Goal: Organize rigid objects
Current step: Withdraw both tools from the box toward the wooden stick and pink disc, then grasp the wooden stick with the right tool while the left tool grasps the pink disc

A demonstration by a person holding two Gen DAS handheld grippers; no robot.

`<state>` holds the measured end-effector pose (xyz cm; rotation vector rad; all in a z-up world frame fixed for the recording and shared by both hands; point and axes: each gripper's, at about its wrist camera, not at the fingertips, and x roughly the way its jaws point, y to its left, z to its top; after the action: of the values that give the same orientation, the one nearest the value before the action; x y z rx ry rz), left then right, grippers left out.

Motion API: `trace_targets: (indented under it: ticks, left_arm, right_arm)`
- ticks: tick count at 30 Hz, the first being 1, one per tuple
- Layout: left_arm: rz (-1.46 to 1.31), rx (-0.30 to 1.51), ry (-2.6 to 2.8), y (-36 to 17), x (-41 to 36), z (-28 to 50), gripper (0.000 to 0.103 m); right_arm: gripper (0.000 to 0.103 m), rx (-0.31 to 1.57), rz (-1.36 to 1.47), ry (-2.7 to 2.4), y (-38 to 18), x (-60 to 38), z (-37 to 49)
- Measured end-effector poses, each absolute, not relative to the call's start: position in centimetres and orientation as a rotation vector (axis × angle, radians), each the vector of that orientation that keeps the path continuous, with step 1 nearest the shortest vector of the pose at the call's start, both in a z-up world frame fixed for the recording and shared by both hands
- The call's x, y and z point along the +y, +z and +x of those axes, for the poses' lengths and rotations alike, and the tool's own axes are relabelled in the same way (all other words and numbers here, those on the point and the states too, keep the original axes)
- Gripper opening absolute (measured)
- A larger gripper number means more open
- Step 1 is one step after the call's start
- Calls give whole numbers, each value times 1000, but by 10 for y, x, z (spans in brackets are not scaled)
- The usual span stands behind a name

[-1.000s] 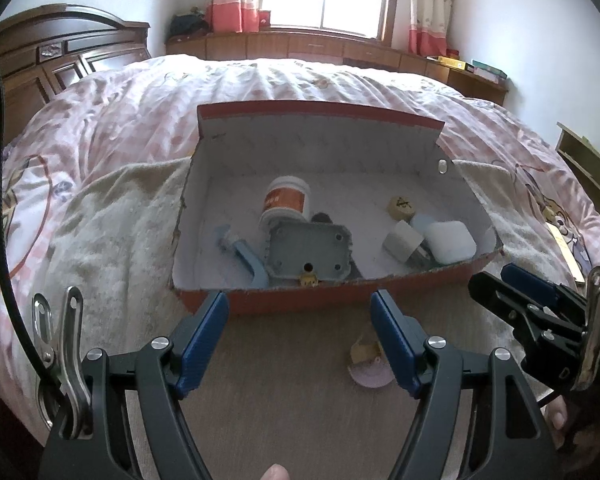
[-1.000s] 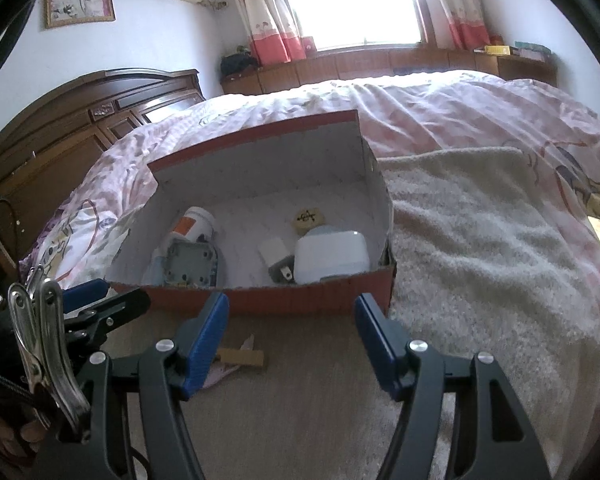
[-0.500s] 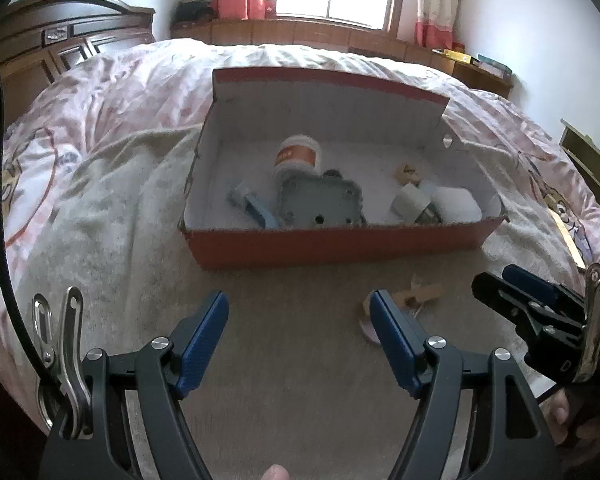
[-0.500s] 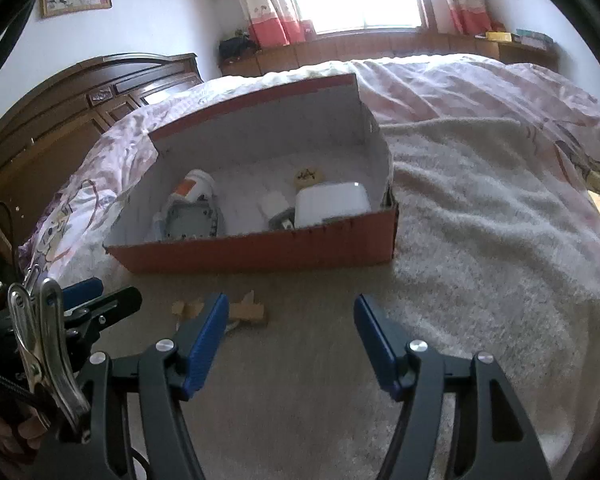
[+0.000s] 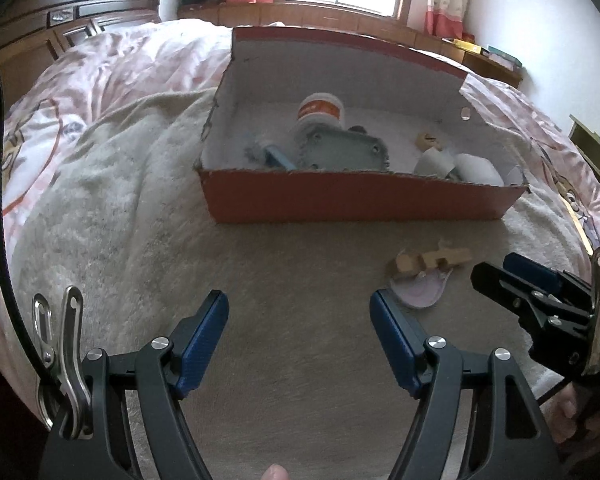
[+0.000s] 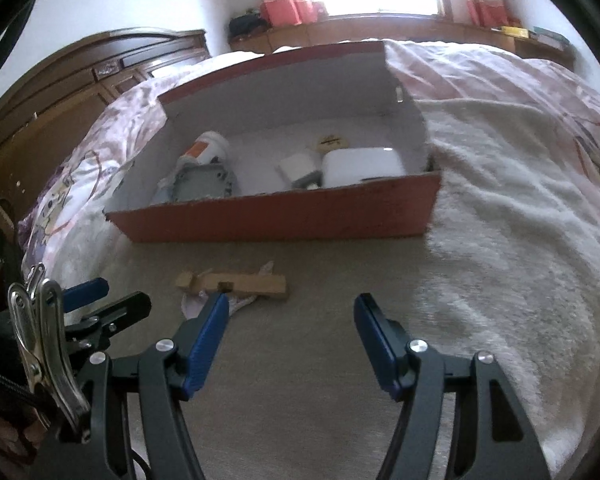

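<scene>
Wooden stick [image 6: 242, 283] is looking light and stiff; you are holding both grippers [image 5: 299, 334] [image 6: 291, 332] apart, so pinch its middle.

Your left tool [image 5: 299, 322] is held low and level, its two blue-padded fingers [image 5: 204, 340] spread wide apart with nothing between them. Your right tool [image 6: 291, 324] is in the same pose, its fingers [image 6: 374, 342] also wide apart and holding nothing. The two tools are side by side, both pointing forward: from the left camera the right one shows at the right edge, and from the right camera the left one shows at the left edge. Part of your hand [image 5: 568, 420] shows under the right tool.
</scene>
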<state>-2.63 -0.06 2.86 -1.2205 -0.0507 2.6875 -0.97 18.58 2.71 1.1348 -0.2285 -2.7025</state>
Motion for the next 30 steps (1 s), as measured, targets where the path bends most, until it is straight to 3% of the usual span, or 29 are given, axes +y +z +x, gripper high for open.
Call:
trace_targets:
  ticks: [5, 11, 22, 30]
  left_arm:
    - [-1226, -77, 2700, 25, -9, -25, 75]
    - [-1246, -123, 2732, 19, -24, -25, 74]
    - [-1208, -225, 2725, 17, -41, -19, 74]
    - [-1192, -279, 2723, 17, -50, -17, 74]
  right_arm:
    - [70, -222, 1170, -2636, 24, 164, -17]
    - [87, -172, 1176, -2671, 19, 145, -26]
    - [92, -162, 1188, -2719, 17, 134, -39]
    - [89, -72, 1208, -2765, 15, 127, -40]
